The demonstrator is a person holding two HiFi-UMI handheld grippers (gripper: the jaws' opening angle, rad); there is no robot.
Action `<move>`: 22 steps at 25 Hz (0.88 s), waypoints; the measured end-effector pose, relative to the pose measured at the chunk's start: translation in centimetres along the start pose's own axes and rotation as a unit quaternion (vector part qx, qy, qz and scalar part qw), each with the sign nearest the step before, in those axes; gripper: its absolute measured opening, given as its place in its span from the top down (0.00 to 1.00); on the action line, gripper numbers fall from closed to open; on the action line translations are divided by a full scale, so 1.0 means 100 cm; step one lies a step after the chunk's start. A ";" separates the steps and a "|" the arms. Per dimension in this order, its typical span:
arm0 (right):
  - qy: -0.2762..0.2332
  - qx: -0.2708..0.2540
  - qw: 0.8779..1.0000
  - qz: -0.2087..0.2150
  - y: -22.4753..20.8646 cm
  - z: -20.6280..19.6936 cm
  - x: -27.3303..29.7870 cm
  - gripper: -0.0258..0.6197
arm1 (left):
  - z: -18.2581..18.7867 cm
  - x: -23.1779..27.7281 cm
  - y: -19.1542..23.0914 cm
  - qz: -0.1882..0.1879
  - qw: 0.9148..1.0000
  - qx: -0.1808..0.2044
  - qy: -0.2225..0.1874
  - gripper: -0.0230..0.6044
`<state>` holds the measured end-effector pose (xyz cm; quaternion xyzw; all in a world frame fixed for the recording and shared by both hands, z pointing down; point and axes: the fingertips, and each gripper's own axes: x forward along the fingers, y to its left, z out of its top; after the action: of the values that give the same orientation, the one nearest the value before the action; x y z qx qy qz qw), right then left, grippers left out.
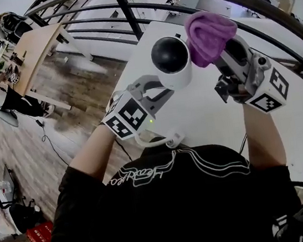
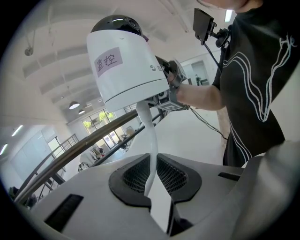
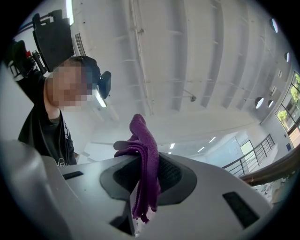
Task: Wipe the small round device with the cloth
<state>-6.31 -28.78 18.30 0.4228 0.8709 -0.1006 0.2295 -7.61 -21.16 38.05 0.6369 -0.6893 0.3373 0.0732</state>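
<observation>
Over the white table [image 1: 208,123], left hand-held gripper [image 2: 151,182] pinches device stalk [image 2: 147,133], right hand-held gripper [image 3: 142,190] clamps cloth [image 1: 209,34].

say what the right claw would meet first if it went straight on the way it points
Likely nothing near: beyond the purple cloth it grips, the right claw faces open air and a distant ceiling, though depth is unclear.

The left tongs [image 1: 157,90] are held up over the near edge of the counter [image 1: 206,115] on a bare left forearm [image 1: 96,147], their jaws pinched on the thin white stalk [image 2: 149,136] under the small round device [image 1: 171,59]. The right tongs [image 1: 231,56], just beside them on the right forearm [image 1: 264,135], tilt upward. Their jaws are clamped on the bunched purple cloth [image 1: 209,34].
</observation>
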 end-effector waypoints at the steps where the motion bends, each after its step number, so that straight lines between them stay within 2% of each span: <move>1: 0.000 0.000 1.000 0.004 0.001 0.000 0.000 0.85 | 0.000 0.000 0.000 -0.001 1.000 0.000 0.001 0.88; 11: 0.004 0.010 0.999 0.034 0.006 -0.002 0.004 0.85 | 0.007 0.001 0.003 -0.008 1.000 -0.003 0.004 0.88; 22: 0.016 0.005 0.999 0.042 0.017 -0.012 -0.004 0.85 | 0.004 0.002 0.003 -0.011 1.000 -0.004 0.003 0.88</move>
<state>-5.13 -27.50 19.56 0.4614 0.8556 -0.0888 0.2171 -7.76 -21.54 37.75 0.6434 -0.6830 0.3360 0.0816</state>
